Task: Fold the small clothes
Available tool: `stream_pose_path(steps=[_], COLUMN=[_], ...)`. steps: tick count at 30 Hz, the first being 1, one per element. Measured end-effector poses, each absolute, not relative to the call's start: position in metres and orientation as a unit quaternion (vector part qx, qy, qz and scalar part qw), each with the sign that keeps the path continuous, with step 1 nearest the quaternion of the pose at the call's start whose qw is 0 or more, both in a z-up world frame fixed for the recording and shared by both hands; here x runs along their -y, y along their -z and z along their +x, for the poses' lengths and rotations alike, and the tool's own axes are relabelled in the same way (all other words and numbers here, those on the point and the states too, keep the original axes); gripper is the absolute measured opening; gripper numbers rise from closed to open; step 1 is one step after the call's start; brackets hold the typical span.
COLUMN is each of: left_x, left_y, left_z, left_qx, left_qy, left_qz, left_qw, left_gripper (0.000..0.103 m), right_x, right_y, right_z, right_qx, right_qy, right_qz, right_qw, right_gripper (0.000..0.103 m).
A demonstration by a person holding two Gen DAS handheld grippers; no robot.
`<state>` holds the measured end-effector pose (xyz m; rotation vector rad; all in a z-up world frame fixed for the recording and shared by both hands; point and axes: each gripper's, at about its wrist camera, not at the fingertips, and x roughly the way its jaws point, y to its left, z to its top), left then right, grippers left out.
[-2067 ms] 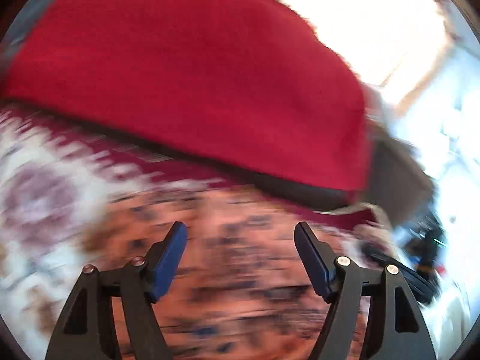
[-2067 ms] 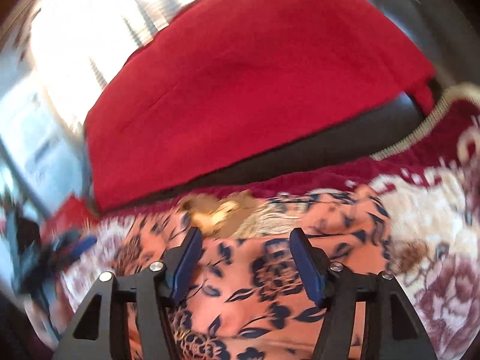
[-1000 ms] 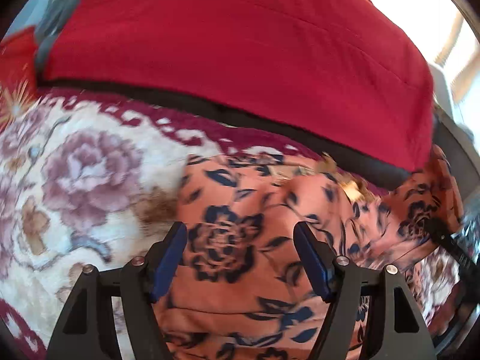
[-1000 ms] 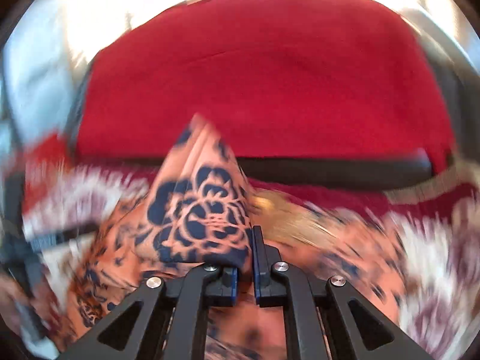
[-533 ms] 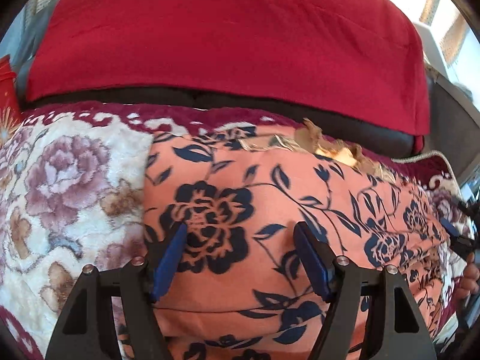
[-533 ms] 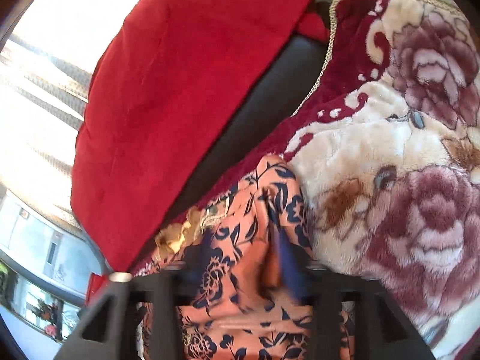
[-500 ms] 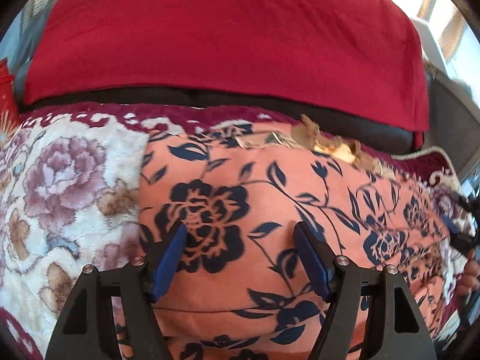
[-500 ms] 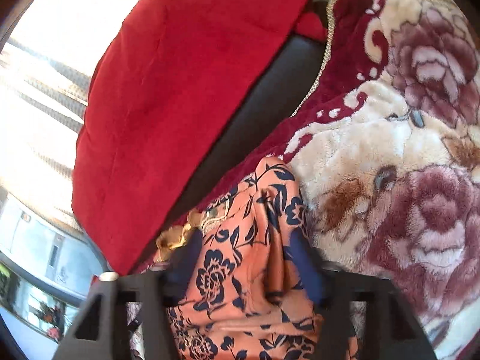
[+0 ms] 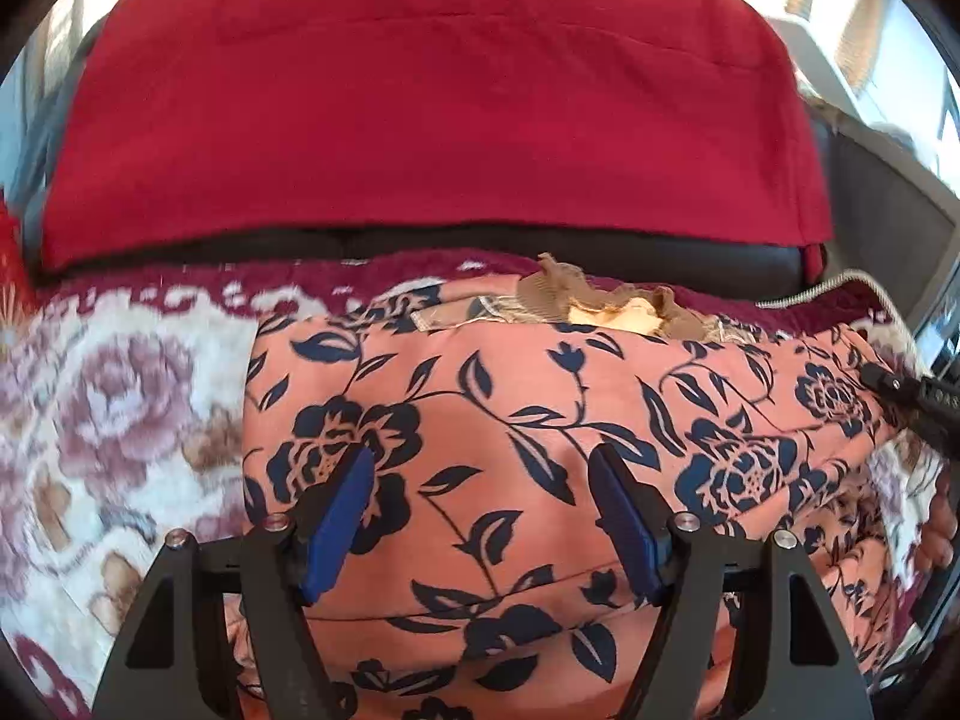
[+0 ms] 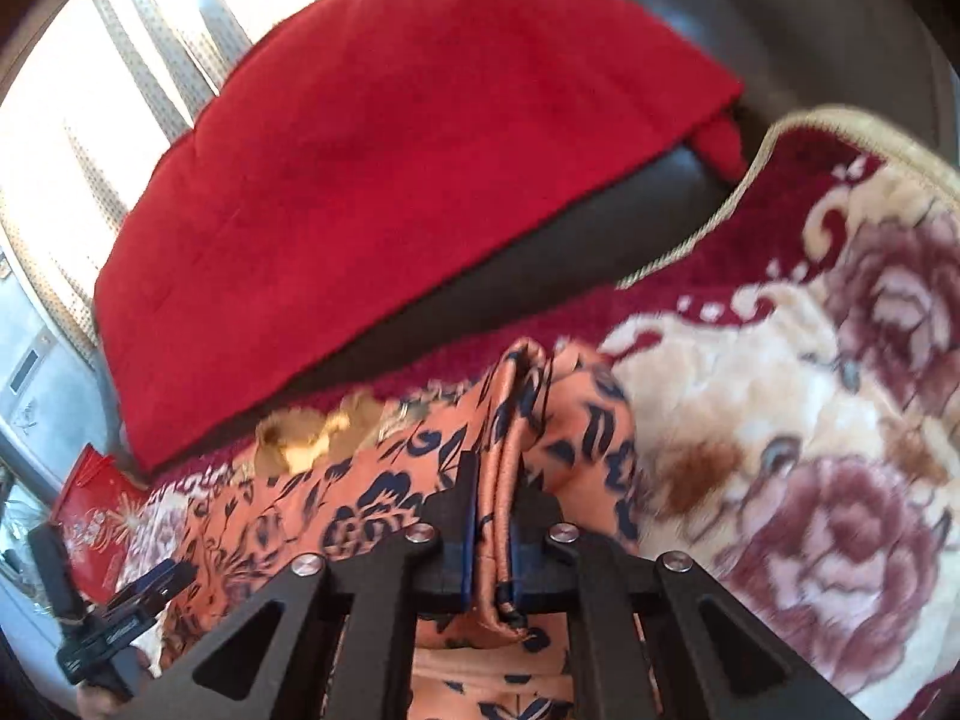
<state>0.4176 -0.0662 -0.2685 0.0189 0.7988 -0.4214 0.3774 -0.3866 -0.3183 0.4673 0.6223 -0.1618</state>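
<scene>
An orange garment with a navy flower print point(image 9: 528, 420) lies spread on a floral blanket, a tan frilly trim point(image 9: 600, 306) at its far edge. My left gripper point(image 9: 480, 498) is open just above the garment's middle, holding nothing. My right gripper point(image 10: 493, 504) is shut on a bunched fold of the same garment point(image 10: 516, 414) at its right end. The right gripper also shows at the right edge of the left wrist view point(image 9: 918, 402), and the left gripper at the lower left of the right wrist view point(image 10: 120, 612).
A cream and maroon floral blanket point(image 9: 120, 420) covers the seat point(image 10: 810, 420). A large red cushion point(image 9: 432, 120) leans on a dark sofa back point(image 10: 810, 36). A red box point(image 10: 96, 510) sits far left. Bright windows lie behind.
My right gripper has closed on a fold at the garment's right end. The left gripper stays open over the garment, which has shifted slightly in view.
</scene>
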Motion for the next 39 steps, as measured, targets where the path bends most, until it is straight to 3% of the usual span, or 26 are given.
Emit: stream_pose_path(steps=[5, 16, 20, 24, 29, 34, 39], left_x=[0.077, 0.041, 0.042, 0.051, 0.051, 0.042, 0.04], left_y=[0.294, 0.273, 0.282, 0.285, 0.286, 0.266, 0.286], left_z=[0.424, 0.43, 0.433, 0.431, 0.433, 0.444, 0.474], left_qx=[-0.428, -0.415, -0.432, -0.435, -0.437, -0.402, -0.454], left_qy=[0.195, 0.191, 0.182, 0.184, 0.182, 0.177, 0.137], left_qz=[0.044, -0.008, 0.007, 0.013, 0.012, -0.035, -0.055], left_qw=[0.882, 0.889, 0.883, 0.881, 0.881, 0.898, 0.879], left_gripper=[0.075, 0.075, 0.075, 0.075, 0.075, 0.075, 0.075], right_x=[0.39, 0.402, 0.39, 0.353, 0.314, 0.312, 0.323], right_y=[0.365, 0.314, 0.304, 0.316, 0.356, 0.33, 0.328], right_z=[0.397, 0.345, 0.34, 0.359, 0.389, 0.389, 0.418], right_qx=[-0.397, -0.297, -0.29, -0.333, -0.451, -0.394, -0.382], right_qy=[0.109, 0.159, 0.077, -0.019, -0.05, -0.049, -0.021], right_qz=[0.216, 0.224, 0.222, 0.209, 0.15, 0.162, 0.196], right_qw=[0.885, 0.915, 0.928, 0.919, 0.878, 0.903, 0.903], right_gripper=[0.009, 0.013, 0.015, 0.015, 0.016, 0.016, 0.015])
